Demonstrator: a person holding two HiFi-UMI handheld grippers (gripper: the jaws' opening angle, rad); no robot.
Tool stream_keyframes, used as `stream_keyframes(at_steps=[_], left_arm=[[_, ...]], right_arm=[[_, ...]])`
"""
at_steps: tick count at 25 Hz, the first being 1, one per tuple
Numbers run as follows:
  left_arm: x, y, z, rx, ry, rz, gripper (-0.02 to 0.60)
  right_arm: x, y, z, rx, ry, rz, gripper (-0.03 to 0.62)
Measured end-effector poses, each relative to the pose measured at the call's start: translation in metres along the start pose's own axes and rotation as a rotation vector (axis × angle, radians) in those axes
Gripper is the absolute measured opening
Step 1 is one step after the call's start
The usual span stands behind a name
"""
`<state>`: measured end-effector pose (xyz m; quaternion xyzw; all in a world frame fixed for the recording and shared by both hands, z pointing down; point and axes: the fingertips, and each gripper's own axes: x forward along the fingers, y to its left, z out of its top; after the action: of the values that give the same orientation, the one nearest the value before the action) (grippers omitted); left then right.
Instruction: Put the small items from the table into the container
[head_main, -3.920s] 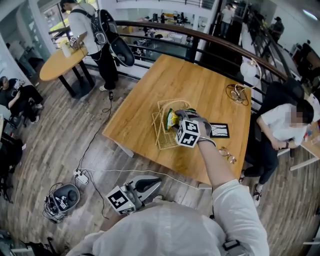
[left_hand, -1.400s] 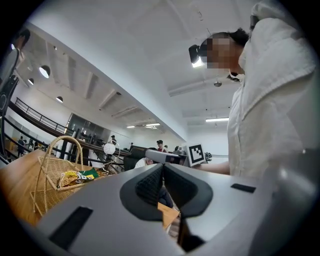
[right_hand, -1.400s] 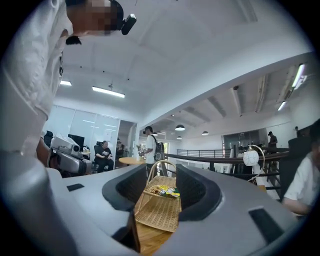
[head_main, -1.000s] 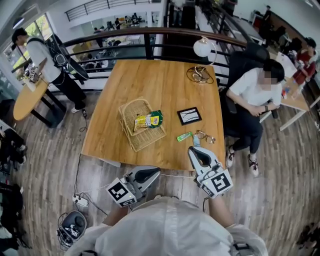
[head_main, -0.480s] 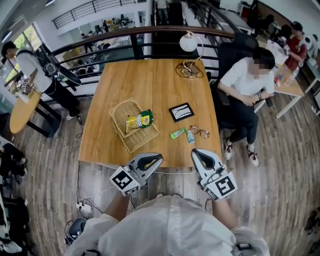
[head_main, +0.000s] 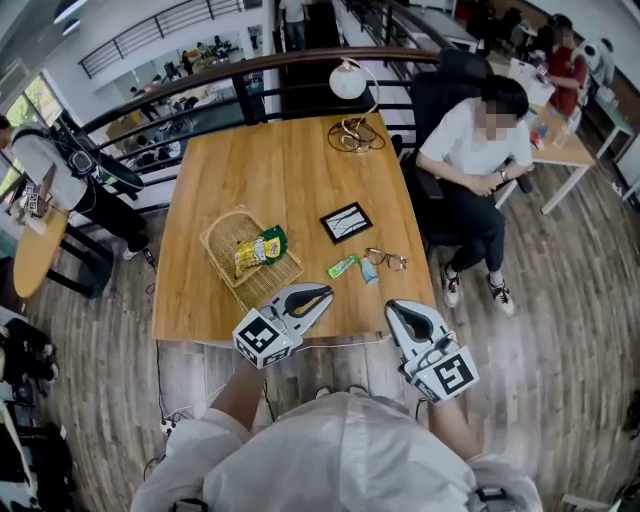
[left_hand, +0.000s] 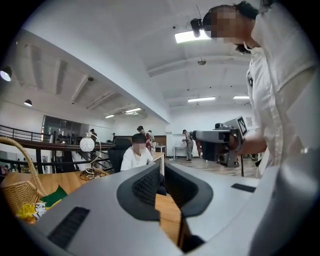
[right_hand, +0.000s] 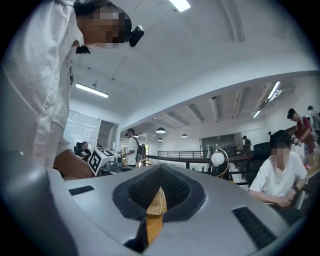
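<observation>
A wicker basket (head_main: 232, 262) sits on the wooden table (head_main: 290, 170) with a yellow-green snack packet (head_main: 258, 247) lying in it. A small green packet (head_main: 342, 266) and a small blue item (head_main: 368, 270) lie on the table to its right, beside a pair of glasses (head_main: 386, 260). My left gripper (head_main: 322, 293) hovers over the table's front edge, shut and empty, just short of the green packet. My right gripper (head_main: 397, 308) is at the front right corner, also shut and empty. In the left gripper view the basket (left_hand: 17, 192) shows at far left. The right gripper view shows its shut jaws (right_hand: 159, 186).
A black framed picture (head_main: 346, 222) lies mid-table. A lamp with a coiled base (head_main: 352, 112) stands at the far edge. A seated person (head_main: 470, 150) is at the table's right side, a railing (head_main: 200, 85) behind, and a round side table (head_main: 35, 250) at left.
My left gripper has moved up and to the right, from below the table's edge to over it. The right gripper has shifted only slightly. The head view has swung, so the table sits further left.
</observation>
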<state>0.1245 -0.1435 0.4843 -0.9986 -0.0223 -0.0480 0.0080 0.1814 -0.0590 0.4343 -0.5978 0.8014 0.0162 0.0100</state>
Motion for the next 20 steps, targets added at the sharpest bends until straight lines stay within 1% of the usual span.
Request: stream_keyframes(at_steps=[3, 6, 10, 11, 16, 20], left_arm=[[0.013, 0.006, -0.007, 0.002, 0.027, -0.019, 0.024], [0.023, 0.011, -0.013, 0.002, 0.053, -0.030, 0.108], [0.039, 0.021, -0.027, 0.009, 0.103, -0.049, 0.152], [0.043, 0.023, -0.033, 0.005, 0.122, -0.057, 0.175], [0.067, 0.033, -0.074, -0.014, 0.258, -0.100, 0.245], [0.087, 0.047, -0.111, -0.031, 0.375, -0.091, 0.283]], right_arm=[[-0.004, -0.004, -0.002, 0.001, 0.003, -0.018, 0.014], [-0.006, -0.007, -0.002, 0.001, 0.003, -0.031, 0.014], [-0.008, -0.010, -0.001, 0.001, 0.001, -0.051, 0.014], [-0.008, -0.011, -0.001, 0.002, 0.002, -0.053, 0.014], [-0.014, -0.013, -0.007, 0.012, 0.012, -0.079, 0.014], [-0.019, -0.018, -0.012, 0.019, 0.023, -0.106, 0.014]])
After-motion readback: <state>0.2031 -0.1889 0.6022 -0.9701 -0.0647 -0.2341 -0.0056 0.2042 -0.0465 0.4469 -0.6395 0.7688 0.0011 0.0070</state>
